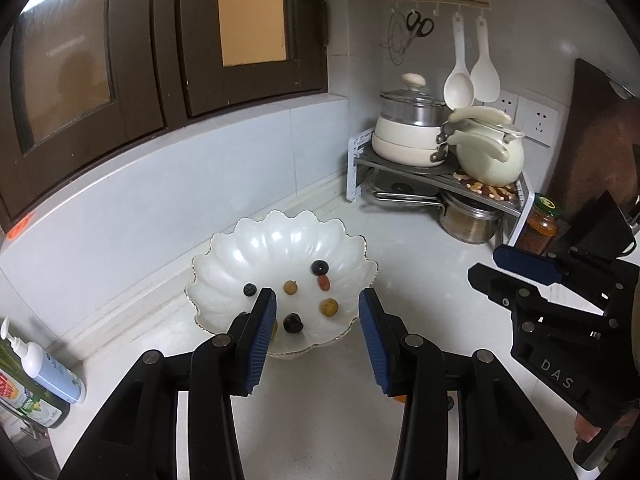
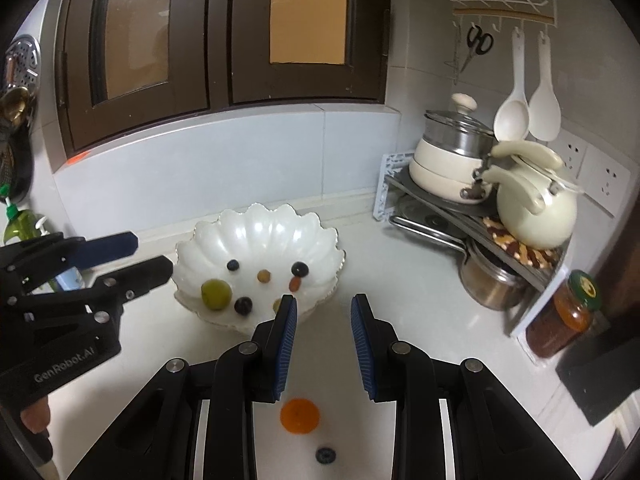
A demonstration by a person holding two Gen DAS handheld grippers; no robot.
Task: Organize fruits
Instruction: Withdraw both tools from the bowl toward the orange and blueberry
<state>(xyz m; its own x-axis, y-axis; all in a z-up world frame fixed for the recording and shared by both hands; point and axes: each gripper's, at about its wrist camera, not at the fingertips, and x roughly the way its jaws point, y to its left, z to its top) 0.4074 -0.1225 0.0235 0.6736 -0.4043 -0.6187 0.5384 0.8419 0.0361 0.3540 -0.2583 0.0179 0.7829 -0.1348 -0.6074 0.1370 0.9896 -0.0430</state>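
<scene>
Plainly, "DAS"-marked right gripper (image 2: 324, 308) and "GenRobot.AI" left gripper (image 1: 318, 304), both agape, empty.

- Right gripper (image 2: 324, 312): jaws apart, nothing between them, above counter (image 2: 420, 320).
- Bowl (image 2: 208, 240): holds small fruits.
- Orange (image 2: 299, 415), blueberry (image 2: 325, 455): on counter.
- Left gripper (image 2: 150, 256): at left.

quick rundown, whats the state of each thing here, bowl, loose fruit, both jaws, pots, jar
white scalloped bowl: upright on the counter, small fruits inside
orange citrus fruit: loose on the counter, outside the bowl
loose blueberry: on the counter near the orange fruit
left gripper: jaws apart, nothing between them
right gripper: jaws apart, empty
cream pot with glass lid: lid on
green-lidded jar: closed
</scene>
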